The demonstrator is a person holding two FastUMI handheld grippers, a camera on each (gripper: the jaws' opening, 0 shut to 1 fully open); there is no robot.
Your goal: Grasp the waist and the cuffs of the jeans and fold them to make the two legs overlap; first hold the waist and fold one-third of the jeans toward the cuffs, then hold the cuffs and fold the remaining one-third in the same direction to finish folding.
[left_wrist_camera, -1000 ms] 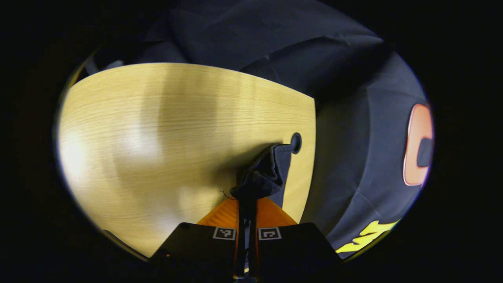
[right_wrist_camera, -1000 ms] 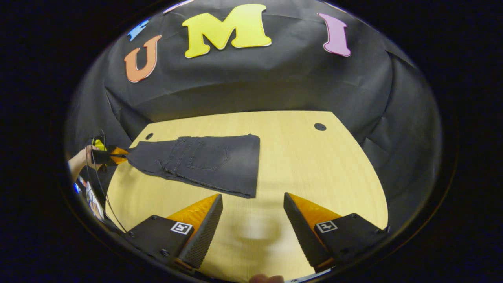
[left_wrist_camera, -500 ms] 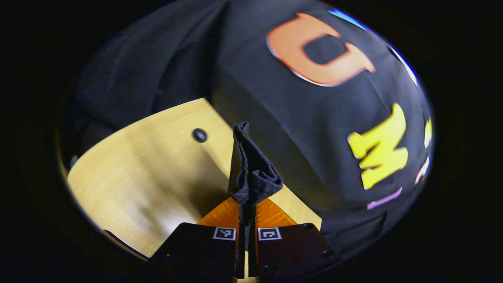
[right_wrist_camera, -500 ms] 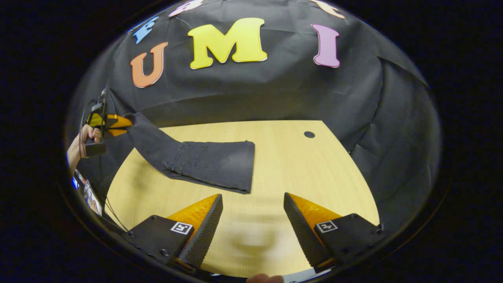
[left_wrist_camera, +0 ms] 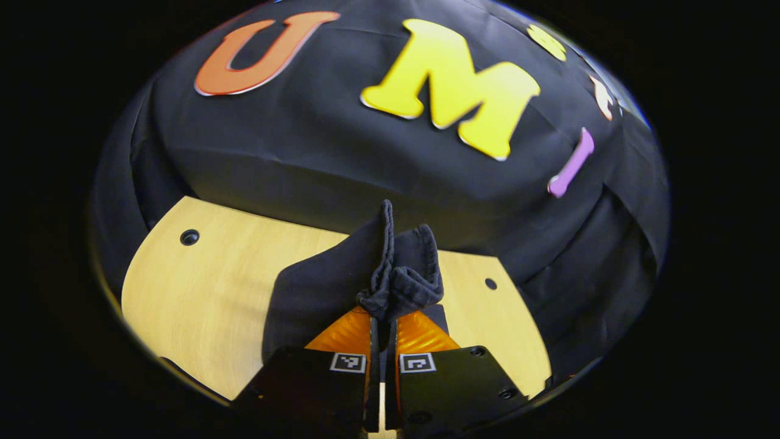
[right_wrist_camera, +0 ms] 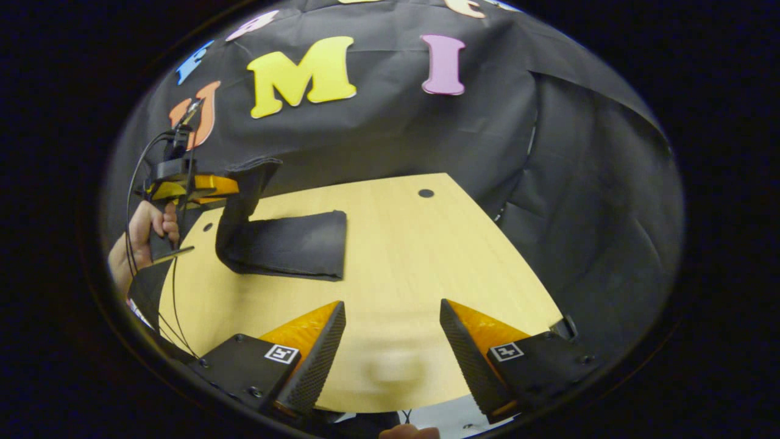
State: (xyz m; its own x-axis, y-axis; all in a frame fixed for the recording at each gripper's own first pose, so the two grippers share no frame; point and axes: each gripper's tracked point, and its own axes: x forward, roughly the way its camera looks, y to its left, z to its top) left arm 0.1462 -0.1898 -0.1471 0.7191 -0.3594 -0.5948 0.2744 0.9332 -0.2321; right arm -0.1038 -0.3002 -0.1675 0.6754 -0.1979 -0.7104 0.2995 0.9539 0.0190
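In the left gripper view, the left tongs (left_wrist_camera: 382, 317) at bottom centre are clamped on a bunched end of the dark jeans (left_wrist_camera: 399, 271), lifted above the table (left_wrist_camera: 201, 286). In the right gripper view, the jeans' other part lies flat on the table at centre left, while the right tongs (right_wrist_camera: 393, 341) at the bottom stand apart, holding nothing.

One pair of dark jeans (right_wrist_camera: 286, 244), partly flat, one end lifted. One wooden table (right_wrist_camera: 414, 256) underneath. Two round holes in the tabletop in the left gripper view: one hole at far left (left_wrist_camera: 189, 237), another hole at right (left_wrist_camera: 490, 283). Two grippers: left gripper (right_wrist_camera: 228, 186) up at the lifted cloth, right gripper (right_wrist_camera: 390, 341) low in front. One hand (right_wrist_camera: 149, 228) on the left gripper's handle. One black cable (right_wrist_camera: 137, 183) looping from it.
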